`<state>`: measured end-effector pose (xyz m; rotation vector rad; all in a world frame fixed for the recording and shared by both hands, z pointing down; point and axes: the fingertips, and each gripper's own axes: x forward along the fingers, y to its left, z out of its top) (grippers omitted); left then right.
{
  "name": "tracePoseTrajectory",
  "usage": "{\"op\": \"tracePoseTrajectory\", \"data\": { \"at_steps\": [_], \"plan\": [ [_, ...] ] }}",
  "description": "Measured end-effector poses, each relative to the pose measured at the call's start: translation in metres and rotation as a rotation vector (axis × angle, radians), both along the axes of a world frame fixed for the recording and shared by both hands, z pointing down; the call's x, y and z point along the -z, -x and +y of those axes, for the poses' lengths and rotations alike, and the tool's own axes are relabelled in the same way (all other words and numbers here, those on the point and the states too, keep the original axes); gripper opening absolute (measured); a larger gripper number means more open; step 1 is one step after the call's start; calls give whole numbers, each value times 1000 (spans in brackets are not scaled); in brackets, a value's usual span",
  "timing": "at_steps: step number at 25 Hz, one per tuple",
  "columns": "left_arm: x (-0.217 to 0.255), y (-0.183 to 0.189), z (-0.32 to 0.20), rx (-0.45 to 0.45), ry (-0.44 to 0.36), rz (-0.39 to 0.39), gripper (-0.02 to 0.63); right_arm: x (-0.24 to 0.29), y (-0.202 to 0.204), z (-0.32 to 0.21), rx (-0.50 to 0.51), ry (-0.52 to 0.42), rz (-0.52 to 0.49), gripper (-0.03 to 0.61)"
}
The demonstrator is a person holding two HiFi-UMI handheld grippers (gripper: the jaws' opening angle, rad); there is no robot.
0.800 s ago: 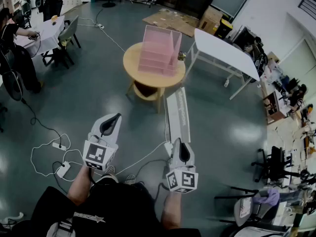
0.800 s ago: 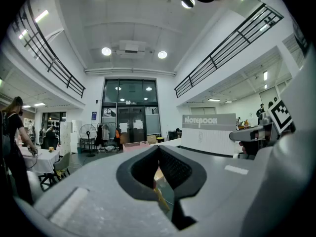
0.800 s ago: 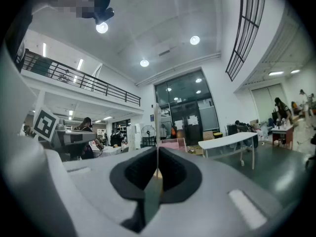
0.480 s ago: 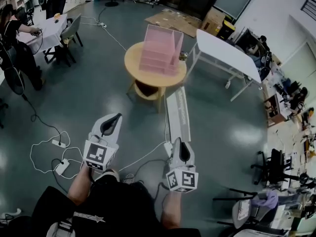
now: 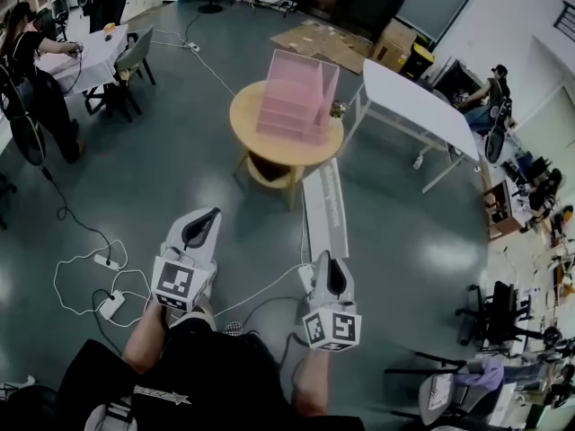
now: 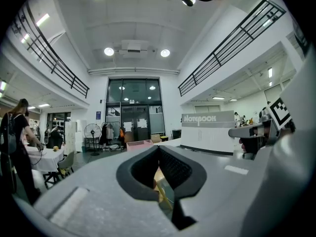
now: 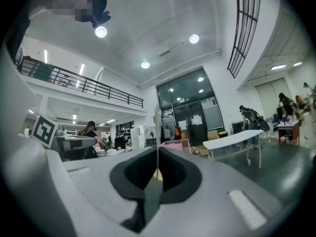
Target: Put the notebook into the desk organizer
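Observation:
The pink desk organizer (image 5: 295,97) stands on a round wooden table (image 5: 247,128) some way ahead of me. My right gripper (image 5: 328,260) is shut on the near end of a long pale notebook (image 5: 323,209), which sticks out forward over the floor. In the right gripper view the notebook (image 7: 157,147) shows edge-on between the pads, with the organizer (image 7: 173,144) far behind it. My left gripper (image 5: 208,214) hangs beside it at the left, shut with nothing in it. From the left gripper view the notebook's (image 6: 207,130) printed face is seen at the right.
A white folding table (image 5: 413,106) stands right of the round one. Cables and power strips (image 5: 108,272) lie on the floor at my left. A person (image 5: 36,70) bends over a cloth-covered table at the far left. Chairs (image 5: 494,303) and clutter line the right side.
The round table and organizer sit slightly lower and more to the right in the head view. Both grippers keep their places and the notebook stays held.

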<state>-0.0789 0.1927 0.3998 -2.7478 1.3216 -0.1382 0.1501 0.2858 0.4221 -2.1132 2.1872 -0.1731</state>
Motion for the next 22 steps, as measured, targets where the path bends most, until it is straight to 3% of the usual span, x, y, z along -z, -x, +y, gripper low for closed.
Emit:
{"op": "tracePoseTrajectory", "data": {
  "at_steps": [6, 22],
  "plan": [
    [-10, -3, -43, -1, 15, 8, 11, -4, -3, -41, -2, 1, 2, 11],
    [-21, -16, -225, -94, 56, -18, 11, -12, 0, -208, -71, 40, -27, 11]
  ]
}}
